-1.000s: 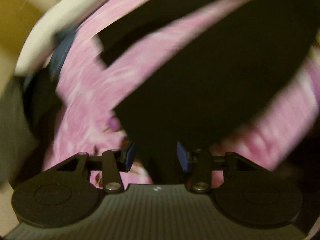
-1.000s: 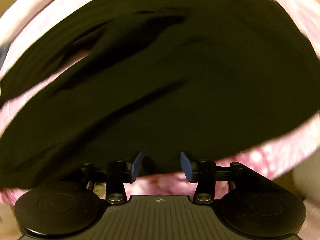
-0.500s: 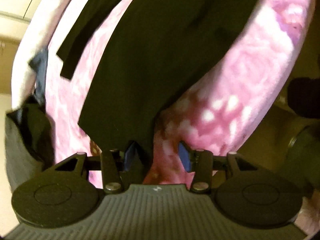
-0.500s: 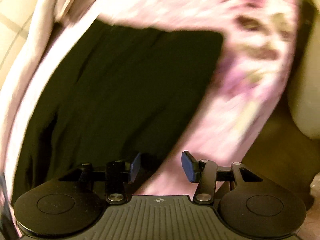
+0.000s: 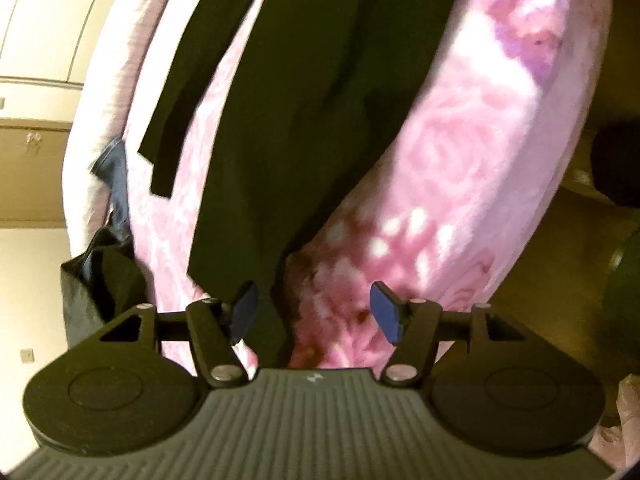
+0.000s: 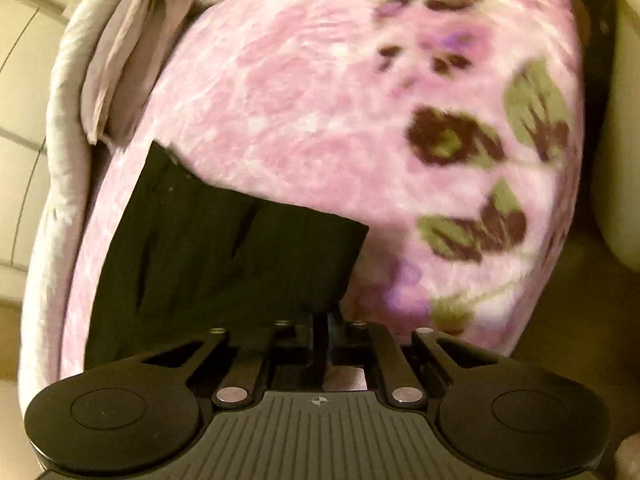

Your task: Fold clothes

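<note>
- Pink blanket (image 6: 320,92) – plush, floral, spread wide.
- Black garment (image 5: 320,100) laid flat on blanket, smooth, straight-edged.
- Right gripper (image 6: 320,334) clamped tight on garment's corner.
- Left gripper (image 5: 314,312) spread wide – garment's edge between blue pads (image 5: 384,316).

Your left gripper (image 5: 314,312) hangs with fingers spread over the black garment (image 5: 304,120), whose corner edge lies between them on the pink floral blanket (image 5: 460,160).

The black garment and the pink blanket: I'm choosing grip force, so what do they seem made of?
Black garment: thin matte fabric, probably knit or light woven; it lies flat with soft creases. Pink blanket: plush, fleece-like fabric with a printed flower pattern; its surface looks fuzzy.
</note>
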A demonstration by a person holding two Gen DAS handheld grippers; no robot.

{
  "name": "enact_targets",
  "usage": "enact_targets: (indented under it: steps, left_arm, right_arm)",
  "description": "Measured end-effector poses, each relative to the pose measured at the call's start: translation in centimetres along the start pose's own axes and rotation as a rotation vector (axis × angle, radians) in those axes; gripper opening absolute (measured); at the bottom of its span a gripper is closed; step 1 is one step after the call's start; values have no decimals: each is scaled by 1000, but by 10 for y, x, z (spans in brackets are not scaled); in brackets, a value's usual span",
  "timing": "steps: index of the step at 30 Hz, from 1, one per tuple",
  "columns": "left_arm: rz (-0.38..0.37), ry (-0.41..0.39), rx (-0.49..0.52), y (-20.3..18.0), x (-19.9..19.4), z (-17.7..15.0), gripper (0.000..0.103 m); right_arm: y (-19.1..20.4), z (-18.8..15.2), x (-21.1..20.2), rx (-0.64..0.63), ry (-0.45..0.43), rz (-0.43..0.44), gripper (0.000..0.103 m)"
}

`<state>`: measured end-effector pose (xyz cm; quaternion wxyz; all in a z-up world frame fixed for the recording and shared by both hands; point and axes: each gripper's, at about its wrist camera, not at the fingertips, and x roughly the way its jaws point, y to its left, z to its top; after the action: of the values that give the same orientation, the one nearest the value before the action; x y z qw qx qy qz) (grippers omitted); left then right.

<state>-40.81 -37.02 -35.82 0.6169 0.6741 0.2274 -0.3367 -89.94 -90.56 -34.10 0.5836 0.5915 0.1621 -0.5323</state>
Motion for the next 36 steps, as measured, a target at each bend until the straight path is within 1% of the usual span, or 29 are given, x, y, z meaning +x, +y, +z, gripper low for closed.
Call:
enact_targets:
  steps: [2,4,6,7,8,9,11,14,16,19,24,27,29,30,31,32,33,34,36]
  left_arm:
    - [32,-5,24,1,5,-4,58]
    - [47,-8,84,-2,15,-7,56]
    - [61,11,134,-4,28,-10,44]
    - [70,23,157,-6,35,-11,25]
    - [77,39,169,-5,41,-12,2]
    - [84,50,172,-4,44,-12,1]
    - [89,36,176,0,38,-18,1]
    - [88,11,181,5,30,-25,1]
    - [73,18,189,0,32,-25,1]
    - [51,28,202,-6,34,-26,1]
    - [21,44,221,-14,36,-27,1]
    - [2,83,206,-10,30,-28,4]
    - [-7,109,204,-10,20,-28,8]
    - [-11,120,195,-8,14,-28,9]
    - [-12,127,177,-4,8,-28,10]
    - [-10,137,151,2,3,-27,13]
    - [-7,149,119,8,-2,-26,15]
    - [-2,161,83,16,-7,-24,19]
    - [3,182,8,33,-16,-18,23]
  right_arm:
    - [2,7,-3,-16,6,-13,4]
    - [7,12,-7,-25,6,-24,3]
    - [14,15,-6,-47,13,-43,3]
    - [16,16,-4,-54,17,-56,3]
    - [18,16,-3,-60,22,-69,3]
    - [20,16,-1,-66,27,-82,3]
    - [24,17,1,-80,36,-106,3]
    - [28,29,-12,-117,37,-103,2]
    - [25,35,-15,-121,36,-111,2]
    - [26,30,-5,-141,44,-160,2]
    - [21,29,1,-171,57,-161,2]
    - [19,28,-1,-149,62,-163,3]
    - [22,26,-5,-180,71,-172,6]
    - [23,25,-9,-183,72,-189,13]
    - [25,24,-12,-186,74,-206,22]
    - [27,24,-17,-190,74,-224,26]
    - [32,21,-23,-217,63,-244,37]
    - [36,19,-29,-242,52,-264,42]
    - [45,13,-40,-286,31,-268,43]
